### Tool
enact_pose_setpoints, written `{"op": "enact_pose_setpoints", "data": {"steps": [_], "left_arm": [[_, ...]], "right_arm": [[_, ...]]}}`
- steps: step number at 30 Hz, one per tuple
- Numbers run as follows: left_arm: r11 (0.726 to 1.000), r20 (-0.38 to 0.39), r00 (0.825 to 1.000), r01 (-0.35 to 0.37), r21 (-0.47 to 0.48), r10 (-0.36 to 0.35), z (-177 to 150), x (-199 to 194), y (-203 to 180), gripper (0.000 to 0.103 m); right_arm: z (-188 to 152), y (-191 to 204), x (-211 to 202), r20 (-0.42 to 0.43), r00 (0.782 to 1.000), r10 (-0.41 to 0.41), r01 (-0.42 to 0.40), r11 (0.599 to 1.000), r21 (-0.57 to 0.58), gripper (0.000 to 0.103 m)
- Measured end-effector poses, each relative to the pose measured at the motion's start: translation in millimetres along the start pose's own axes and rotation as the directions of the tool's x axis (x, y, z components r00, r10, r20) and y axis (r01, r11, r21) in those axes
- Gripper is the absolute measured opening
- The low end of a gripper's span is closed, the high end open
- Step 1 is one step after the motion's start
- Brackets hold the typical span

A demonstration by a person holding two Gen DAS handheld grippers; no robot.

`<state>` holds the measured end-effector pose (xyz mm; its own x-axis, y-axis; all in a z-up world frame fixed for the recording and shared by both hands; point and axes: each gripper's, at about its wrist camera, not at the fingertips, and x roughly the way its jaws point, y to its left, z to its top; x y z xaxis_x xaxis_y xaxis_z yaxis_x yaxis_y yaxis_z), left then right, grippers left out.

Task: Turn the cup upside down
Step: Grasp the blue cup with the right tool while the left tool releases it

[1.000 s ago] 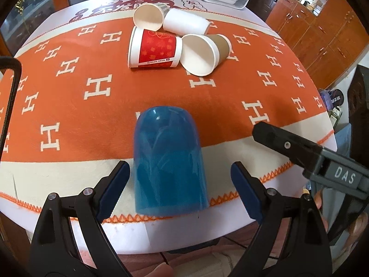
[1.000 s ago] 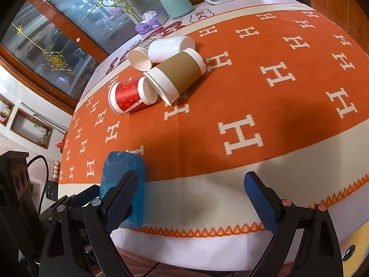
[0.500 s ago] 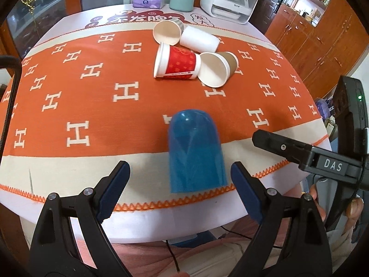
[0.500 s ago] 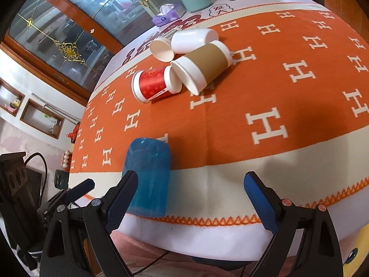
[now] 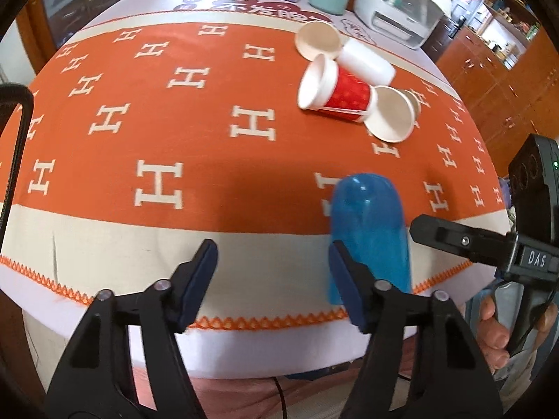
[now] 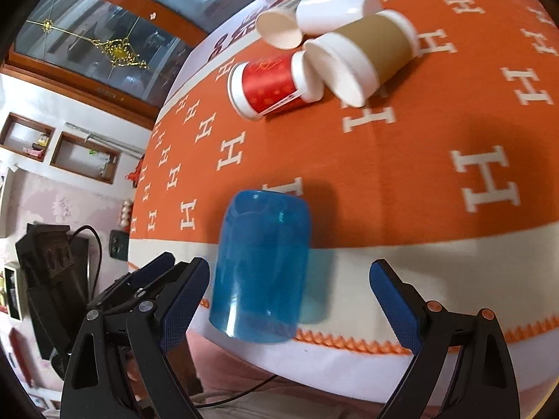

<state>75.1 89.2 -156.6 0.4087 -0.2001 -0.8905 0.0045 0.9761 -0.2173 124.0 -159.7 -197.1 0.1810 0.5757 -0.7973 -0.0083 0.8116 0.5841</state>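
Near the bottom edge of the bench [image 5: 104,244], on the cream border of the orange cloth [image 5: 195,132], the translucent blue cup [image 6: 260,269] stands mouth-down with its closed rounded base on top. Seen from the right wrist, it sits in the lower middle of the frame between the spread fingers of the right tongs [image 6: 290,289], nearer the left pad, with no pad touching it. Seen from the left wrist, the left tongs [image 5: 270,272] are also wide and hold nothing; the blue cup stands lower right, just behind the right-hand pad. Upper right in that view, a red paper cup [image 5: 337,92], a white cup [image 5: 365,63], a brown-sleeved cup [image 6: 363,56] and another paper cup [image 5: 318,40] lie on their sides, clustered and touching.
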Motion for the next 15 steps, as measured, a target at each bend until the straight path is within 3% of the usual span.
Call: {"op": "enact_pose_setpoints", "data": {"steps": [7,15], "left_arm": [[0.996,0.015,0.998,0.055,-0.065,-0.055,2.1,6.7,15.7,0.056],[0.999,0.014,0.999,0.046,-0.014,-0.046,4.7,6.9,10.0,0.056]], "right_arm": [[16.1,7.1,35.3,-0.103,0.994,0.036,-0.037,0.999,-0.004,0.089],[28.6,-2.9,59.6,-0.178,0.974,0.138,-0.130,0.990,0.053,0.071]]}}
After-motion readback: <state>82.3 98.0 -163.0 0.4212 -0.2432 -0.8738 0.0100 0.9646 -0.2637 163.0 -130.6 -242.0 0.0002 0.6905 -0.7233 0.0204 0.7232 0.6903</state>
